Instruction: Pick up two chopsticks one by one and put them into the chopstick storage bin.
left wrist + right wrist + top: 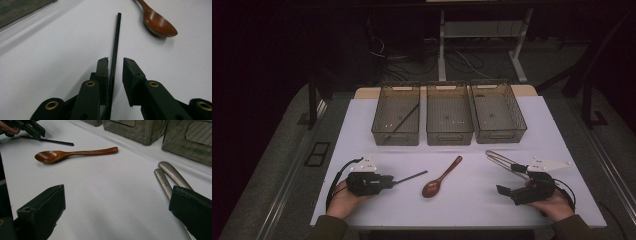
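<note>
From above, left gripper (388, 181) low on the white table (362, 125), black stick (411, 177) between its narrowed jaws, wooden spoon (441, 177) just beside, three mesh bins (449, 119) beyond, along left gripper, stick touching one pad with a gap at the other, along right gripper (117, 215), jaws wide and empty, metal tongs (170, 176) beside one jaw.

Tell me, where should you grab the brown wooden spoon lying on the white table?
Grab the wooden spoon by its thin handle, probably coming straight down from above. The spoon lies flat with its round bowl toward the person and its handle angled toward the bins. The handle is narrow and straight, so fingers can close across it; the bowl is wide and curved and would likely slip.
</note>
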`<state>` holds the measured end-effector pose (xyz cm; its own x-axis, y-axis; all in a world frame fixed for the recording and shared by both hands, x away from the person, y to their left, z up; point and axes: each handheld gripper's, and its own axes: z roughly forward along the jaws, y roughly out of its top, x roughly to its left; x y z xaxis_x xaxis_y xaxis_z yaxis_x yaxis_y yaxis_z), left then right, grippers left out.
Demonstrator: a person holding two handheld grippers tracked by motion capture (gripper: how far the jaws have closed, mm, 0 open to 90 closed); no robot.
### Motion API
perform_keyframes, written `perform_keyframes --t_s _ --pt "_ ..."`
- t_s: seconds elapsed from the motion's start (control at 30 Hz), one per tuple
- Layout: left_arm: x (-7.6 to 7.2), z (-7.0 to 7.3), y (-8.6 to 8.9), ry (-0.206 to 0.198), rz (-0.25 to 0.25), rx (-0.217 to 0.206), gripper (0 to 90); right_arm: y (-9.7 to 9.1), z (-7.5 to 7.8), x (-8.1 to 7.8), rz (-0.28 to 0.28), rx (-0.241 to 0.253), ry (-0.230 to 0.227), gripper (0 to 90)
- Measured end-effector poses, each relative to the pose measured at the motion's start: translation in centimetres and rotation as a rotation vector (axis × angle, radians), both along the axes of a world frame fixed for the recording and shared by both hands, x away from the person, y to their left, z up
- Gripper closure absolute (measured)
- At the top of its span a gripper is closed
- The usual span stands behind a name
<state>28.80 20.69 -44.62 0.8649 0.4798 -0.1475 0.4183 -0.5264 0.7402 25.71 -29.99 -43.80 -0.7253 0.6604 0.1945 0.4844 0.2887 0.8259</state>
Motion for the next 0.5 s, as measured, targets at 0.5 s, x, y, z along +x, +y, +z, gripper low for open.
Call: perform_keyframes --t_s 0.5 --pt "0.16 -0.28 -0.38 -0.05 -0.033 0.079 81.2 0.04 -0.04 0.01 0.007 0.001 0.002 0.0"
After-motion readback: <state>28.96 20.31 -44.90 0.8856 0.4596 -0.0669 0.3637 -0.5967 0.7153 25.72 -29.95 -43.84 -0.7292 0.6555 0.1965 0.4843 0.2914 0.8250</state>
